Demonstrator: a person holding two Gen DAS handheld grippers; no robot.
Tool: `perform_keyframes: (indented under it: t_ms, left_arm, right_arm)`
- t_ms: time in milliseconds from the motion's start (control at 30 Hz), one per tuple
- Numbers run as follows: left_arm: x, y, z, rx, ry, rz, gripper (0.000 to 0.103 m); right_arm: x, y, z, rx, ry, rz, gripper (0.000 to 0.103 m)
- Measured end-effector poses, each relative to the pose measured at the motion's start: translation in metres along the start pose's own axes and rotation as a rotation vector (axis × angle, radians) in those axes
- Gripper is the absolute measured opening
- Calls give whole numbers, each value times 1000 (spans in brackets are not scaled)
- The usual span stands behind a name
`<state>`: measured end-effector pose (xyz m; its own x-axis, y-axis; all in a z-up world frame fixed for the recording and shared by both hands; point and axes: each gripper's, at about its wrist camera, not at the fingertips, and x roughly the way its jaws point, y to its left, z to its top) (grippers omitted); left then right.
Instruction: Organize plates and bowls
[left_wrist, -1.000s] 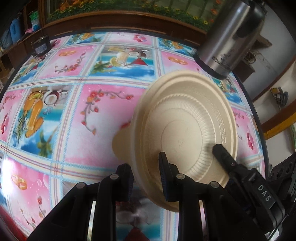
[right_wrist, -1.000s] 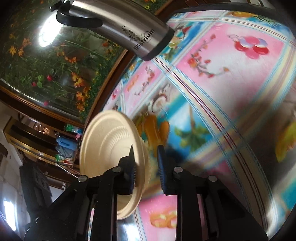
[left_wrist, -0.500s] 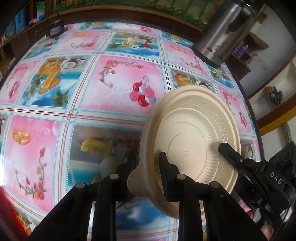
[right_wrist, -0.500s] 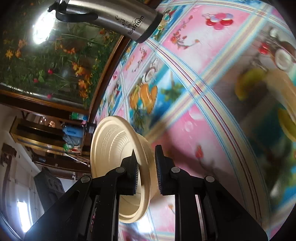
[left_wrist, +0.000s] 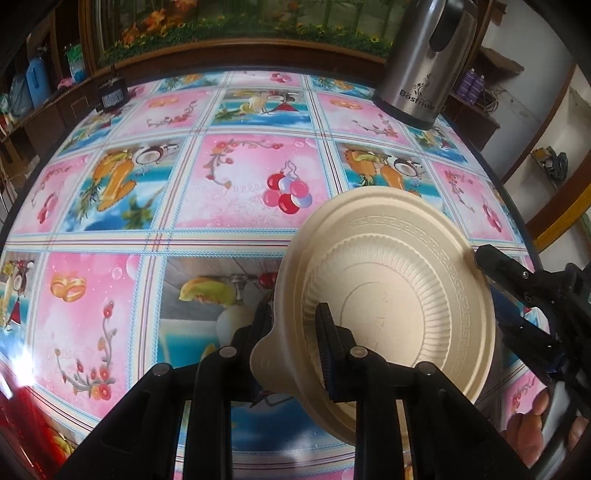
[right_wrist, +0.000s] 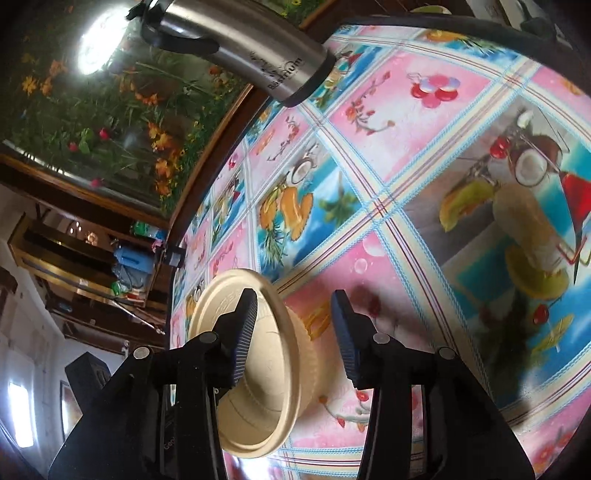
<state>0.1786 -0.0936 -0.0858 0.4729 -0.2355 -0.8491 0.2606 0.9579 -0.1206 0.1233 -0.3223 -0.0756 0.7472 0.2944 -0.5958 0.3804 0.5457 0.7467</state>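
Handoff: the beige bowl (left_wrist: 391, 295) hangs tilted above the tablecloth (left_wrist: 236, 192), pinched at its rim by your left gripper (left_wrist: 295, 332).
Your right gripper (right_wrist: 295, 334) is spread wide, straddling the wall; judgement: back it off, then set the bowl down.

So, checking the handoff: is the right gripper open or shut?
Open: the right gripper has its fingers spread either side of the bowl, a gap showing beside it.

Bowl (left_wrist: 399, 295) above table (left_wrist: 236, 184), near edge; flask (left_wrist: 424, 62) behind on far right corner.
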Motion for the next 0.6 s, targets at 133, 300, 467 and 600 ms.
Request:
perform_keyframes:
  t_ms: [133,300,467,600]
  left_arm:
    - [2,3,0,-9,5,2,24]
    - [2,2,-1,-3,-1,18,24]
    - [0,2,-1,3,-13,37,24]
    - [-1,4,-1,3,-19,53,24]
  right_arm:
    - [4,16,-5,-95,20,-47,42]
    - [9,30,-12,-210,24,-168,41]
    - [9,26,-11,-217,25,-210,41]
    - [6,28,-12,-223,13,-222,41]
